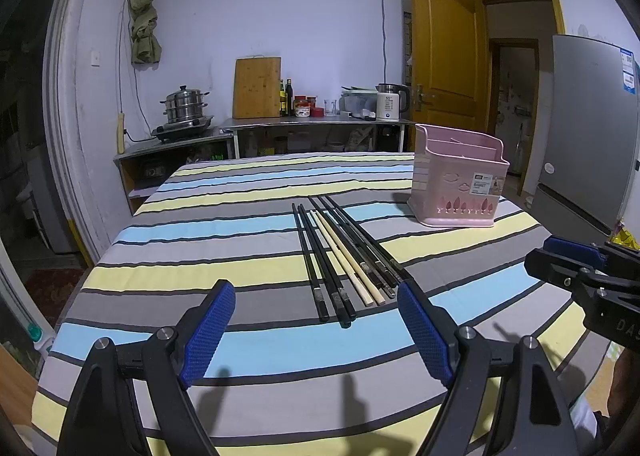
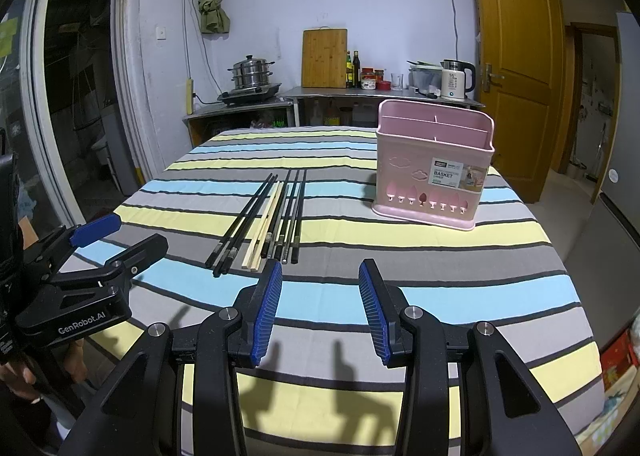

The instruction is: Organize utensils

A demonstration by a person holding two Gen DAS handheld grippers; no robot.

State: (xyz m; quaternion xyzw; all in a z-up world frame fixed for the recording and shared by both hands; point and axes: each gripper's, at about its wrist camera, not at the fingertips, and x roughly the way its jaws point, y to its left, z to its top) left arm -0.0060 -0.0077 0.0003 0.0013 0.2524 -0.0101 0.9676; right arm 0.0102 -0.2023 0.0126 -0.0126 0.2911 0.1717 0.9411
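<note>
Several chopsticks (image 1: 344,256), black ones and a pale wooden pair, lie side by side on the striped tablecloth (image 1: 240,240). They also show in the right wrist view (image 2: 268,216). A pink plastic utensil basket (image 1: 458,178) with dividers stands upright to their right, also seen in the right wrist view (image 2: 434,168). My left gripper (image 1: 316,296) is open and empty, just short of the chopsticks' near ends. My right gripper (image 2: 320,272) is open and empty, to the right of those ends. Each gripper shows at the edge of the other's view.
The table's near and right edges drop to the floor. Behind the table a steel counter (image 2: 360,94) holds a steamer pot, cutting board, bottles and a kettle. A fridge (image 1: 592,124) and a wooden door (image 2: 516,56) stand at the right.
</note>
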